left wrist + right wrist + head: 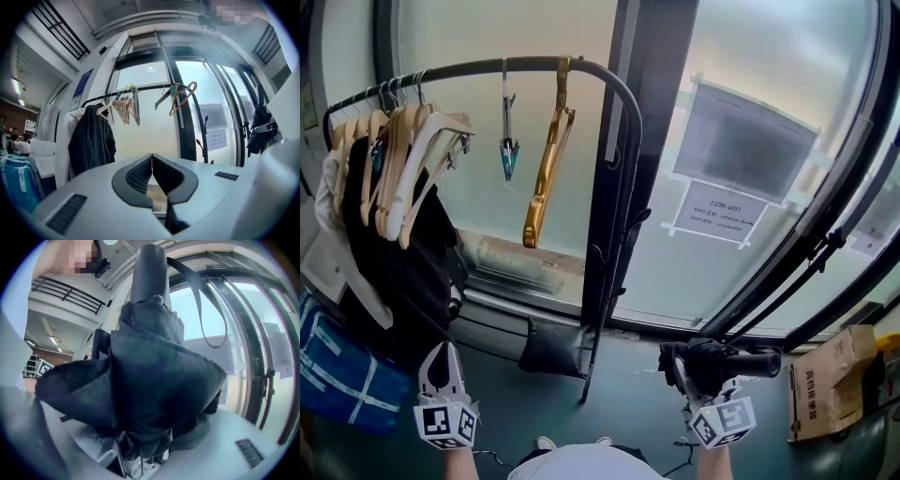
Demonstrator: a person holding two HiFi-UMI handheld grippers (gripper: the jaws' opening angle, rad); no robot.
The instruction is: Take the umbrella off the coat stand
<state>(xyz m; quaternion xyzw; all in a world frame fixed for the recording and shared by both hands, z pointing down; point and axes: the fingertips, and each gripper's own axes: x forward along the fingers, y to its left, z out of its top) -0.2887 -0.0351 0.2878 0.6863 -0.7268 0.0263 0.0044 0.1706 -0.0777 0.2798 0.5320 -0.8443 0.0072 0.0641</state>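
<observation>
Nearest, the right claw (701, 386) is clamped on the folded black umbrella (717, 361), which is held low, to the right of the coat stand (619, 141) and apart from it. The left claw (442, 361), left of the stand's foot, has its jaws pressed together on nothing. From the stand's rail hang wooden hangers (403, 159), a dark coat (403, 262) and a gold hanger (546, 169). Behind the stand is a frosted window (487, 112).

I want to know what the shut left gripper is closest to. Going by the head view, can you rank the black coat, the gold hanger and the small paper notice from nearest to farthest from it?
From the left gripper:
1. black coat: hanging just above it, at the left.
2. gold hanger: higher and to the right, mid-picture.
3. small paper notice: farthest, well over to the right.
</observation>
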